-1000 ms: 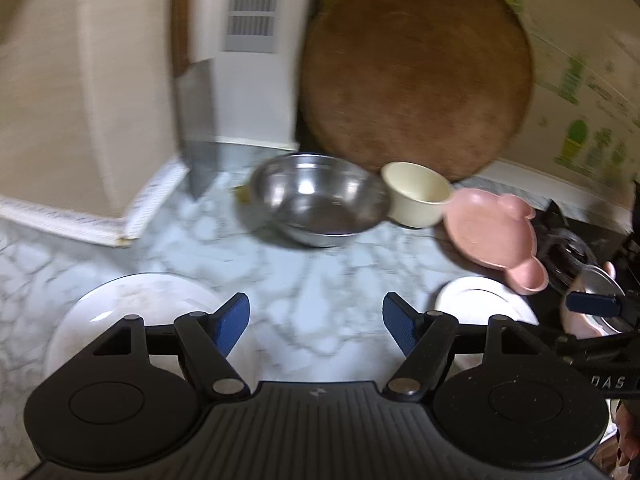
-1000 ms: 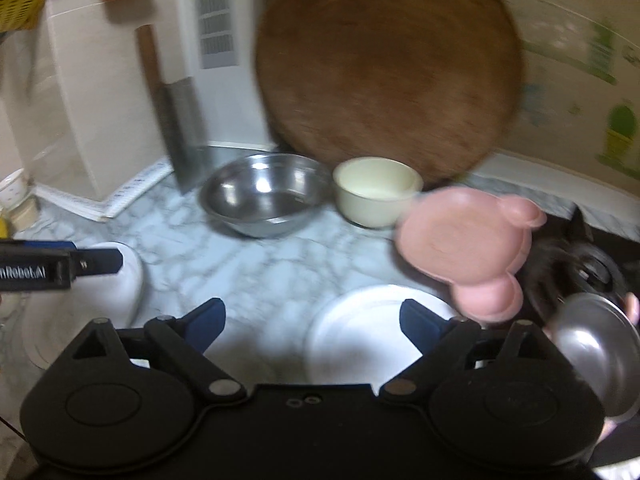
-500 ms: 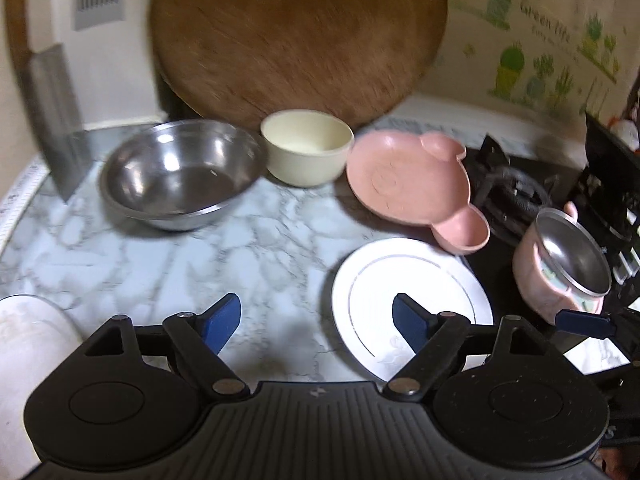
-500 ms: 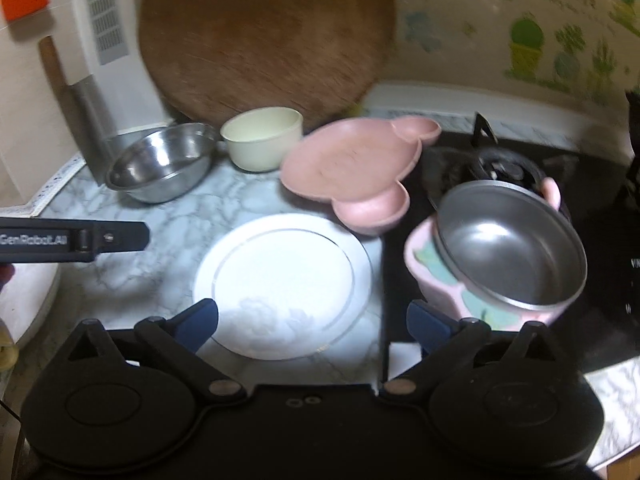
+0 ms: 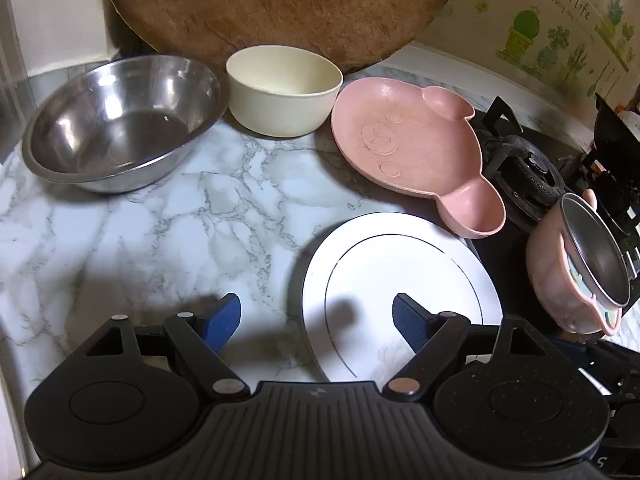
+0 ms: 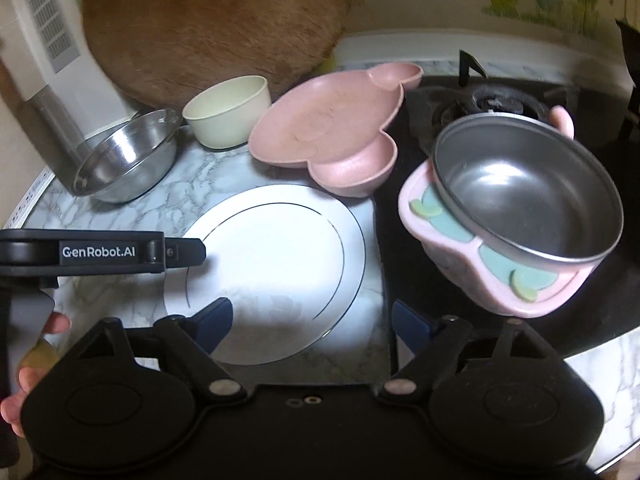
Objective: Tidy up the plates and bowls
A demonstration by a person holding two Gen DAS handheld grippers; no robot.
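A white plate lies on the marble counter. Behind it are a pink pig-shaped plate, a cream bowl and a steel bowl. A pink bowl with a steel liner sits on the black stove. My left gripper is open and empty over the white plate's near left edge; it also shows in the right wrist view. My right gripper is open and empty over the plate's near right edge.
A big round wooden board leans on the back wall. A gas burner is on the black stove at right. A cleaver stands by the steel bowl at left.
Both grippers have swung right and come closer to the white plate. The plate at far left has left the left wrist view. The pink bowl now fills more of the right wrist view.
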